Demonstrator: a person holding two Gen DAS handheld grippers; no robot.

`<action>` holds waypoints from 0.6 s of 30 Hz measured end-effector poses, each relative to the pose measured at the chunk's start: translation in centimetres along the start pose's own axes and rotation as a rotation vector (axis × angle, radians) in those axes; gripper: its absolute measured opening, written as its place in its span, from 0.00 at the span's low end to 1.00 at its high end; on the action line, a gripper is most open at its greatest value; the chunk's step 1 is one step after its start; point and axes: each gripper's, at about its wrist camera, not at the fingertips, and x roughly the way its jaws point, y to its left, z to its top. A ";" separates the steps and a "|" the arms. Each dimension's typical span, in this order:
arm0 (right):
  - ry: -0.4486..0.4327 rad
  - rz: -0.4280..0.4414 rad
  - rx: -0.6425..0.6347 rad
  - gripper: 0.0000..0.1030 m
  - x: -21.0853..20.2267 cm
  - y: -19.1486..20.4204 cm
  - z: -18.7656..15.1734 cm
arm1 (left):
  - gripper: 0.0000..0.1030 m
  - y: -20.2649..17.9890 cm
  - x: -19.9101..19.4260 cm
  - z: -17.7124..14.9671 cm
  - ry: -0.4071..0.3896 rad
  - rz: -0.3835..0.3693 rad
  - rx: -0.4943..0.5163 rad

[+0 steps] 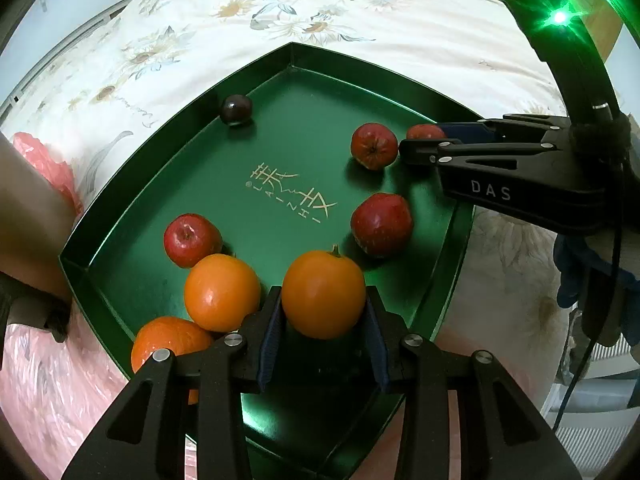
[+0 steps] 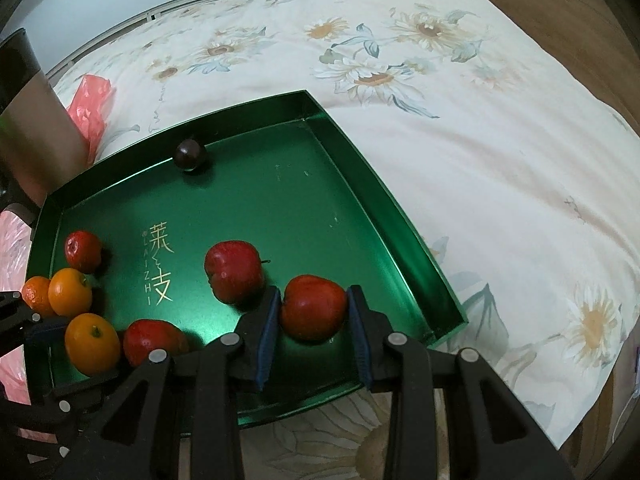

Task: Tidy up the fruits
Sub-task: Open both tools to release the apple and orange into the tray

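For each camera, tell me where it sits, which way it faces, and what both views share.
Left wrist: sits on the left tongs, looking steeply down into the green tray; its pads flank an orange; the right tongs enter from the right.
Right wrist: sits on the right tongs, looking down at the tray's near right corner; a red apple lies between its pads; the left tongs show at the left edge.
Shared: tray, dark plum, oranges, apples, floral cloth.
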 end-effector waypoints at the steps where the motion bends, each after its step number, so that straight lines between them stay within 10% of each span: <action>1: -0.003 -0.001 0.005 0.74 -0.1 0.0 0.0 | 0.33 0.0 -0.1 -0.1 0.001 0.000 0.001; 11: -0.028 -0.017 0.017 1.00 -1.7 0.4 0.1 | 0.38 -0.3 -2.4 -0.7 -0.044 0.001 0.020; 18: -0.042 -0.019 0.027 1.00 -3.0 1.1 0.0 | 0.45 1.0 -4.2 -1.4 -0.078 0.000 -0.020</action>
